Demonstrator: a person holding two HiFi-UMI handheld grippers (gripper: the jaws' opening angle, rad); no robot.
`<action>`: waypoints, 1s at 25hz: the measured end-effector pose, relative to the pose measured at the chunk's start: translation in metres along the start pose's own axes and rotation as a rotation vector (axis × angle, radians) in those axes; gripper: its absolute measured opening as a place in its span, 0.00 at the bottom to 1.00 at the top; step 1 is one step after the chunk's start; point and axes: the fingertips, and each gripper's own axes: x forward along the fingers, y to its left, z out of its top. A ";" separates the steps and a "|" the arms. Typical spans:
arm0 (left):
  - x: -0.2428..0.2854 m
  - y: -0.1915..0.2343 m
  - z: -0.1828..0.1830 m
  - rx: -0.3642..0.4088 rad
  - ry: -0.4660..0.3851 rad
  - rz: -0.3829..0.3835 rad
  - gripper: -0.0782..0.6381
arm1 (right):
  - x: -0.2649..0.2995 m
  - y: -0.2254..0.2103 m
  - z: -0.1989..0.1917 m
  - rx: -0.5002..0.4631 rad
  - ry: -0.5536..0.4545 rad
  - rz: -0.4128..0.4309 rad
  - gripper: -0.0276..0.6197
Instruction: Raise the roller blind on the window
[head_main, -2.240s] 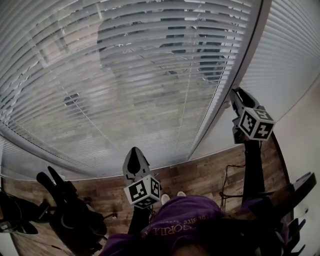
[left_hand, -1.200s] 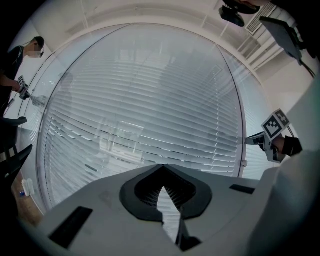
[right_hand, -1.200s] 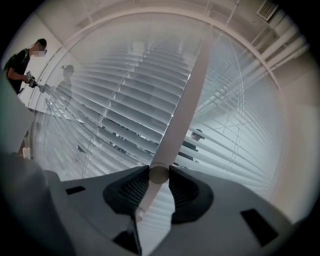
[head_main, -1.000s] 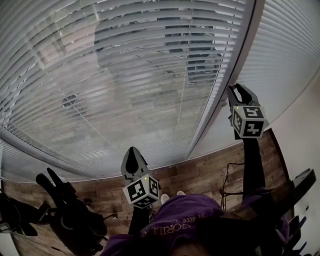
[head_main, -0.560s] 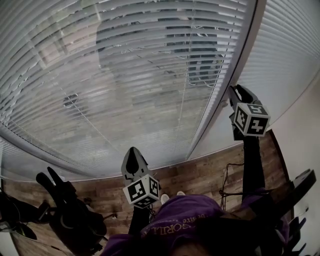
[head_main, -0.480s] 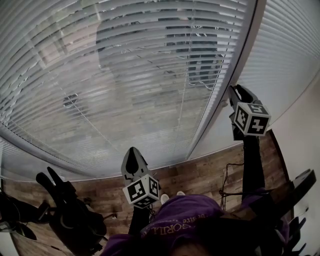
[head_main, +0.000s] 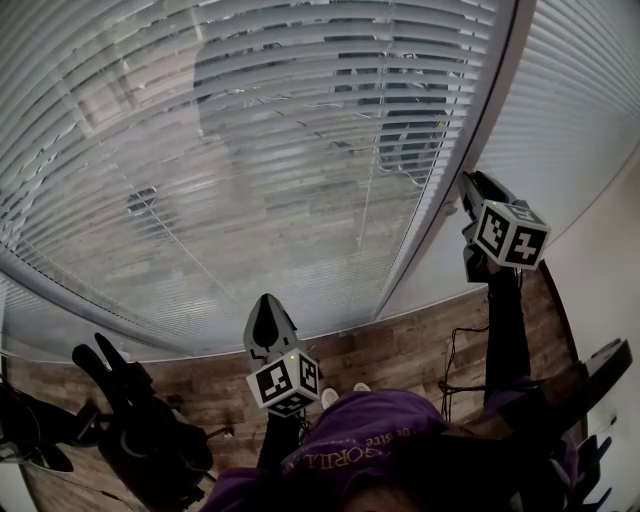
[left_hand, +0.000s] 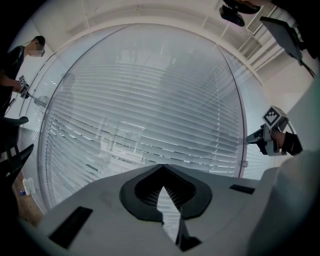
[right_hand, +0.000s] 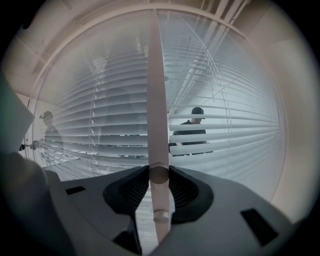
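blind wand (right_hand: 154, 100) inside right gripper (right_hand: 159, 181)

Wand (right_hand: 155, 100) runs off the top edge up there, and the slats (right_hand: 235, 135) cover most of the person (right_hand: 191, 132) behind them.

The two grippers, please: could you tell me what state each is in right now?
Left gripper: closed, nothing between its jaws.
Right gripper: closed on the blind's wand.
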 end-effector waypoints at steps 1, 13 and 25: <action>0.000 0.000 0.000 0.001 0.000 0.000 0.11 | 0.000 -0.001 0.000 0.009 0.000 0.002 0.23; 0.002 -0.002 0.000 0.004 0.002 -0.011 0.11 | -0.002 0.000 0.002 0.099 0.000 0.034 0.23; 0.004 -0.001 -0.003 0.007 -0.001 -0.011 0.11 | -0.001 -0.004 0.002 0.379 0.012 0.144 0.23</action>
